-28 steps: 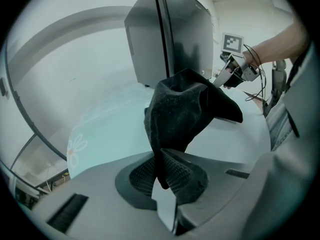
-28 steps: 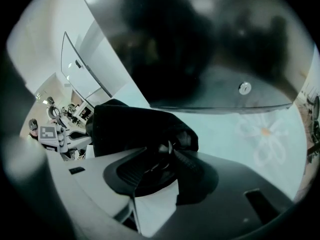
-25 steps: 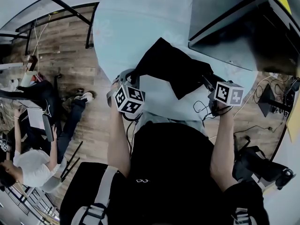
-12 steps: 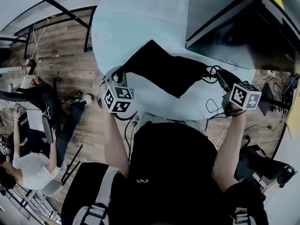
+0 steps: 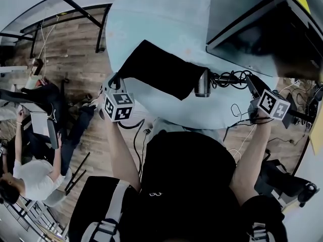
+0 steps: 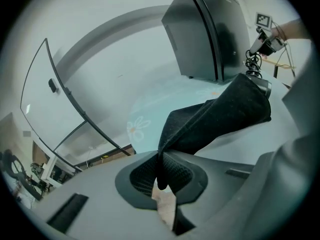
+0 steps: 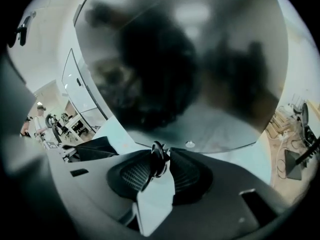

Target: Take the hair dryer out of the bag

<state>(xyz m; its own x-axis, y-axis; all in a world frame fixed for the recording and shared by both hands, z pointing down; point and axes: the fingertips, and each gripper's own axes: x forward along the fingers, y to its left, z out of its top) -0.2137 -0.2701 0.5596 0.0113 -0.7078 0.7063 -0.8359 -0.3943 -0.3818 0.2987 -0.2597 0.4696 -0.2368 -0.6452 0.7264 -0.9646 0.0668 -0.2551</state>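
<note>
A black cloth bag [image 5: 156,69] lies on the pale blue round table [image 5: 161,14]. My left gripper [image 5: 115,80] is shut on the bag's left corner, and the cloth is pinched between its pads [image 6: 162,176]. The grey end of the hair dryer [image 5: 203,83] sticks out of the bag's right opening, seen too as the hair dryer [image 6: 263,87]. Its coiled black cord [image 5: 228,78] runs right to my right gripper [image 5: 251,83]. That gripper's jaws have just been closing, and they are shut on a coil of the cord [image 7: 158,160].
A large dark box [image 5: 262,29] stands at the table's back right, close above the cord, and fills the right gripper view as the box [image 7: 190,59]. The table's near edge runs just below the bag. A person [image 5: 30,178] sits at the far left.
My left gripper has moved left with the bag corner and my right gripper has moved right with the cord. The hair dryer's end and cord have come out of the bag.
</note>
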